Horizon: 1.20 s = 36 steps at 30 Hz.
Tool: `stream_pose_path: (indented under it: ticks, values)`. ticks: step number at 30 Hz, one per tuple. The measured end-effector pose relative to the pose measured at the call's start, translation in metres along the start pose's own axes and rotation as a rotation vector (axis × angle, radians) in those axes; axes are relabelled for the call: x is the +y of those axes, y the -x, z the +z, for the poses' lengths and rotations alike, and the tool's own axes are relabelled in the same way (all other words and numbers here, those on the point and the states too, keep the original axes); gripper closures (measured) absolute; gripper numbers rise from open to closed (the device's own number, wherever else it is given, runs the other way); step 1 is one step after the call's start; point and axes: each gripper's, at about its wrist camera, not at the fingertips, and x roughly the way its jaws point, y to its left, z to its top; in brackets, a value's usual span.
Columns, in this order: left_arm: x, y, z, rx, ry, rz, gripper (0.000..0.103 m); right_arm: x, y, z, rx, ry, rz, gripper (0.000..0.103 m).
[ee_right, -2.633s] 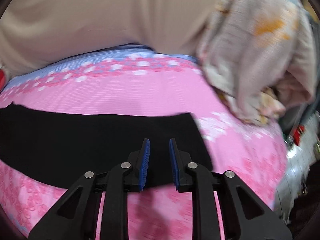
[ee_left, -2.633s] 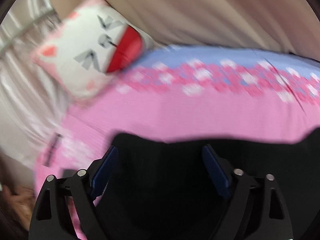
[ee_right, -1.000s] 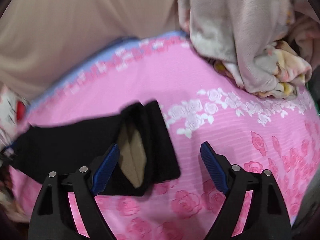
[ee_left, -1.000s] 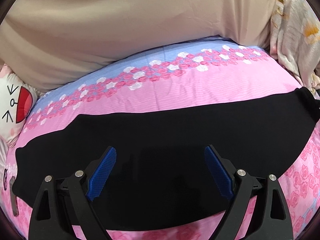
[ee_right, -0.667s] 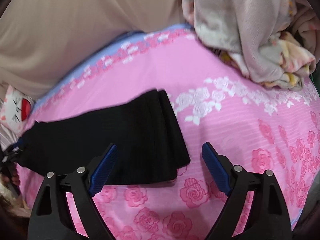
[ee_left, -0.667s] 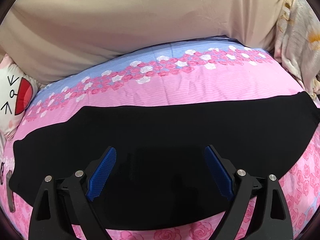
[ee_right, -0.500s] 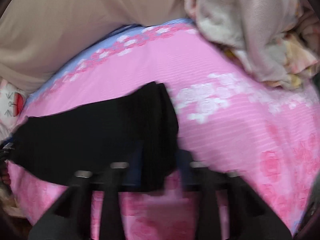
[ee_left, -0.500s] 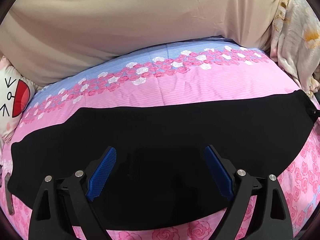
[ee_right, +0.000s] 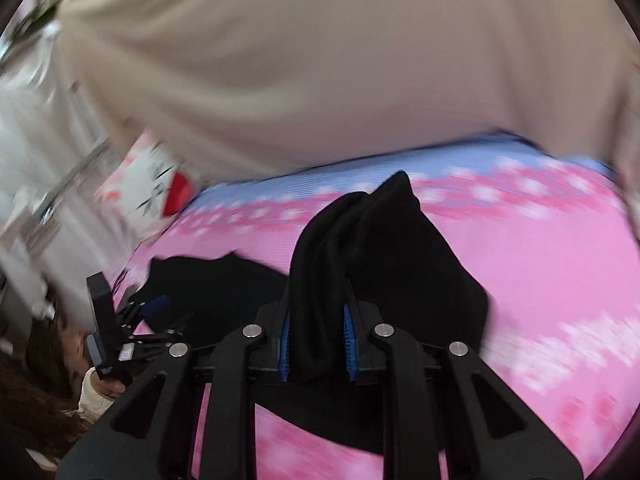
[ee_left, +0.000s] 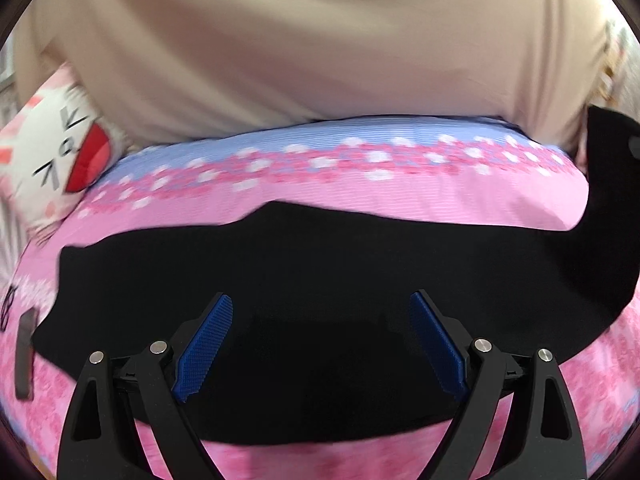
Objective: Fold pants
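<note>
Black pants (ee_left: 320,264) lie lengthwise across a pink flowered bed sheet (ee_left: 360,200). My left gripper (ee_left: 320,308) is open and hovers over their middle, holding nothing. My right gripper (ee_right: 317,312) is shut on the right end of the pants (ee_right: 384,240) and holds that bunched end lifted off the bed. In the left wrist view the lifted end (ee_left: 608,184) rises at the far right. The left gripper also shows in the right wrist view (ee_right: 120,320) at the lower left.
A beige padded headboard (ee_left: 320,40) fills the back. A white cat-face pillow (ee_left: 60,148) lies at the far left. A dark flat object (ee_left: 24,356) lies on the sheet at the left edge.
My right gripper has closed on the pants' right end and lifted it up and toward the left. The left gripper stays open over the middle.
</note>
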Motion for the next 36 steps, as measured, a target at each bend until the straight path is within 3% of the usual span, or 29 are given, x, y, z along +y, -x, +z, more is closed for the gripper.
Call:
stream_pose_path:
  ticks: [6, 11, 13, 16, 19, 21, 24, 29, 30, 33, 36]
  values:
    - [0.076, 0.019, -0.022, -0.007, 0.079, 0.085, 0.015, 0.097, -0.125, -0.015, 0.155, 0.154, 0.098, 0.084]
    - [0.135, 0.029, -0.045, 0.001, 0.153, 0.157, 0.015, 0.138, -0.216, -0.055, 0.329, 0.254, 0.038, 0.083]
    - [0.153, 0.029, -0.052, 0.009, 0.190, 0.164, 0.015, 0.143, -0.235, -0.072, 0.375, 0.303, -0.001, 0.078]
    - [0.178, 0.029, -0.061, 0.011, 0.257, 0.175, 0.015, 0.152, -0.220, -0.076, 0.323, 0.334, -0.033, 0.075]
    - [0.214, 0.034, -0.075, 0.002, 0.417, 0.172, 0.015, 0.156, -0.183, -0.070, 0.244, 0.330, -0.062, 0.063]
    - [0.240, 0.038, -0.085, -0.009, 0.546, 0.182, 0.015, 0.156, -0.153, -0.065, 0.172, 0.312, -0.073, 0.046]
    - [0.280, 0.040, -0.100, -0.021, 0.728, 0.189, 0.015, 0.149, -0.121, -0.060, 0.098, 0.282, -0.095, 0.046]
    - [0.327, 0.014, -0.115, 0.000, 0.978, 0.074, 0.016, 0.144, -0.107, -0.055, 0.056, 0.225, -0.129, 0.046]
    - [0.328, 0.014, -0.112, -0.022, 0.984, 0.082, 0.016, 0.141, -0.105, -0.056, 0.057, 0.217, -0.133, 0.046]
    - [0.330, -0.004, -0.101, -0.009, 1.007, 0.004, 0.016, 0.131, -0.097, -0.061, 0.058, 0.197, -0.147, 0.046]
    - [0.321, -0.018, -0.081, -0.009, 0.923, 0.094, 0.018, 0.118, -0.089, -0.065, 0.050, 0.175, -0.170, 0.046]
